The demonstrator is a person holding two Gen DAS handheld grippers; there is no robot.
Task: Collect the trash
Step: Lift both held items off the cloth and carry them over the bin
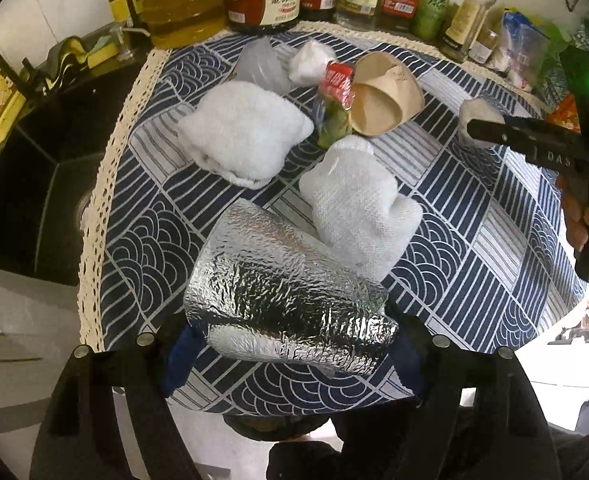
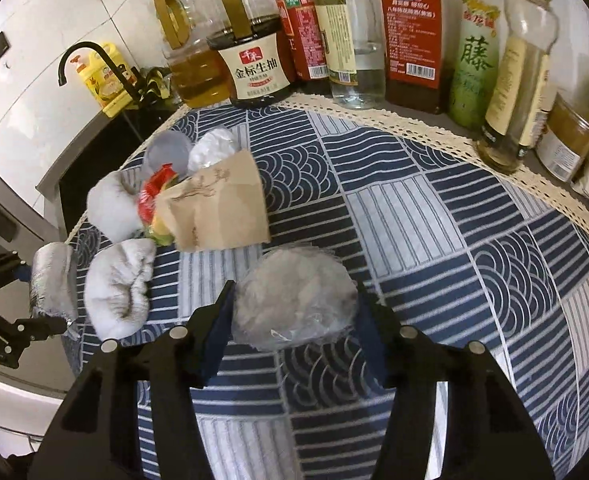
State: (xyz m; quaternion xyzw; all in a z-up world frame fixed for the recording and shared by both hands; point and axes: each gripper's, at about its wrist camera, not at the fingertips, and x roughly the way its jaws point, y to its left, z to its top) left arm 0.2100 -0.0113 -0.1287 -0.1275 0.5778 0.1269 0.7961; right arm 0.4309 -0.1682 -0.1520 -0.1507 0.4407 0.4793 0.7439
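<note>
Trash in both grips: the right gripper [image 2: 292,312] has its fingers closed against a crumpled clear-plastic wad [image 2: 294,300] on the blue patterned cloth [image 2: 434,220] of the bench, while the left gripper [image 1: 290,340] clamps a foil bag [image 1: 278,288] at the near edge. A straight lift looks the best way to keep that springy wad from slipping out. Further back lie two white cloth bundles [image 1: 242,132], a paper cup [image 1: 382,96] on its side and a red wrapper [image 1: 336,80]. Condiment bottles [image 2: 406,32] crowd the rear; a dark sink [image 1: 34,184] sits beside.
</note>
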